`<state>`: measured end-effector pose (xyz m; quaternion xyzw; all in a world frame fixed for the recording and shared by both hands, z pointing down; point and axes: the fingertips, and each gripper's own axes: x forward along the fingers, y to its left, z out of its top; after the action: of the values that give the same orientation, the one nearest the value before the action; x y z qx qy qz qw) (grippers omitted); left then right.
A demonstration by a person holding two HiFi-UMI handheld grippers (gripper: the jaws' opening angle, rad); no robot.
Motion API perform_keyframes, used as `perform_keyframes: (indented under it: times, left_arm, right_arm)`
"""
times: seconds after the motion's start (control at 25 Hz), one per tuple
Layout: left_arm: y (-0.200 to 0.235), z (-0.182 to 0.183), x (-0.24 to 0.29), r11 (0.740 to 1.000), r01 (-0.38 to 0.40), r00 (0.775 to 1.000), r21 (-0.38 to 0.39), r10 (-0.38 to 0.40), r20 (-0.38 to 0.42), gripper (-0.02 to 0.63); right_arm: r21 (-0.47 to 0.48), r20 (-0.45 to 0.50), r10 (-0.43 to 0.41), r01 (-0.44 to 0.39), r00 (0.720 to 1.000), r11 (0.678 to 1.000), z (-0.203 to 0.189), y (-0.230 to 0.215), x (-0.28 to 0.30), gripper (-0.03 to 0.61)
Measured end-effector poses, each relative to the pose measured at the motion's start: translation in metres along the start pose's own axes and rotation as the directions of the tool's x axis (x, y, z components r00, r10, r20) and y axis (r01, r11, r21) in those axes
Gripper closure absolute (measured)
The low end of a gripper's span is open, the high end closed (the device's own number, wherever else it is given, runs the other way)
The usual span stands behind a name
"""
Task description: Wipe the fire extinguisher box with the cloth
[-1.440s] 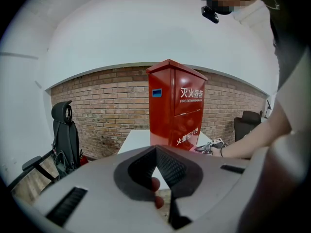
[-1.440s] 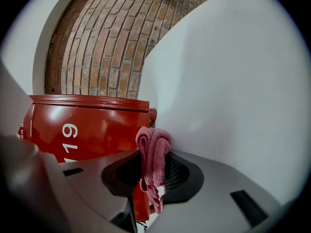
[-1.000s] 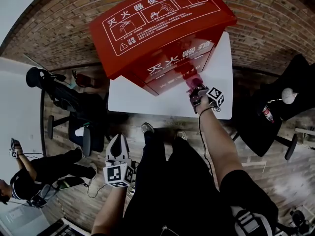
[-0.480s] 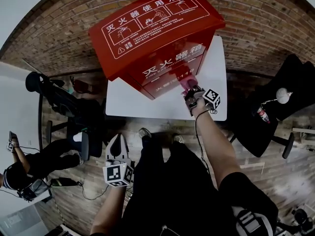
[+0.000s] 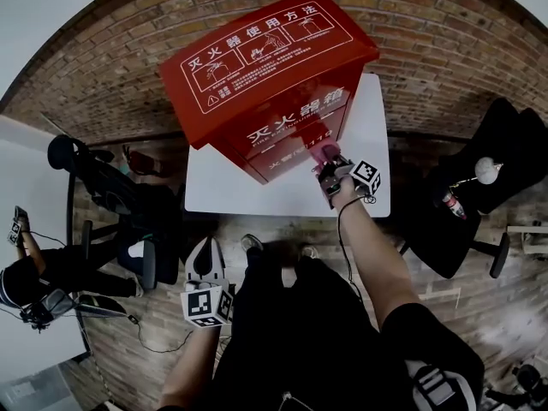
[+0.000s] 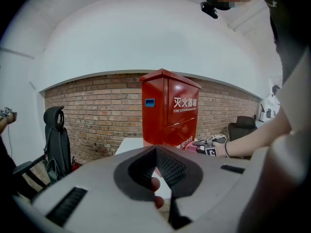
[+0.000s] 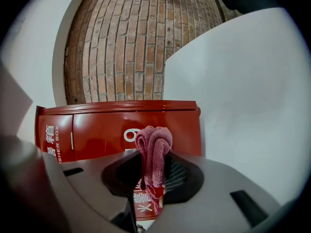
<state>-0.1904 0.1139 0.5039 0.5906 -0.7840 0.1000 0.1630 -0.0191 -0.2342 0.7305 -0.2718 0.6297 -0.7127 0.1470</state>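
Clamping the cloth (image 7: pixel 153 149), the right claw (image 5: pixel 328 159) is holding it at the box's (image 5: pixel 257 67) lower front for wiping. The left claw (image 5: pixel 205 259) is idling at lower left, closed and empty.

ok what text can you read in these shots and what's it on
"灭火器使用方法": lid of the red box
"灭火器箱": box front, left gripper view
"FIRE EXTINGUISHER BOX": just below that
"119": low on the front
Fine print on the lid: too small to read

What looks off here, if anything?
Nothing stands out. The fire extinguisher box stands upright on the table, the right gripper is shut on the pink cloth by its lower front, and the left gripper is away from the table.
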Motion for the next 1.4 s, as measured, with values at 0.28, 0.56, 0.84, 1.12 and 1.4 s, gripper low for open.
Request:
perform_keyframes:
  times: [0.28, 0.56, 0.84, 1.12, 1.4]
  left_arm:
    - [-0.003, 0.004, 0.004, 1.000, 0.010, 1.000, 0.000, -0.010, 0.011, 0.586]
    - [-0.008, 0.009, 0.011, 1.000, 0.024, 0.999, -0.002, -0.024, 0.025, 0.586]
    - [-0.013, 0.014, 0.016, 0.999, 0.032, 0.999, -0.006, -0.031, 0.038, 0.586]
    - [-0.015, 0.018, 0.019, 0.999, 0.039, 0.998, -0.009, -0.039, 0.051, 0.586]
    - [-0.016, 0.018, 0.021, 0.999, 0.051, 0.997, -0.010, -0.050, 0.055, 0.586]
  right_arm:
    - [-0.001, -0.019, 0.014, -0.014, 1.000, 1.000, -0.002, 0.016, -0.003, 0.472]
    - [0.004, -0.032, 0.031, -0.030, 0.999, 1.000, -0.005, 0.038, -0.006, 0.472]
    - [-0.005, -0.044, 0.053, -0.054, 0.998, 0.999, -0.006, 0.057, -0.009, 0.471]
    - [0.004, -0.056, 0.086, -0.086, 0.995, 0.996, -0.013, 0.088, -0.015, 0.472]
    - [0.002, -0.058, 0.118, -0.118, 0.991, 0.993, -0.015, 0.110, -0.018, 0.471]
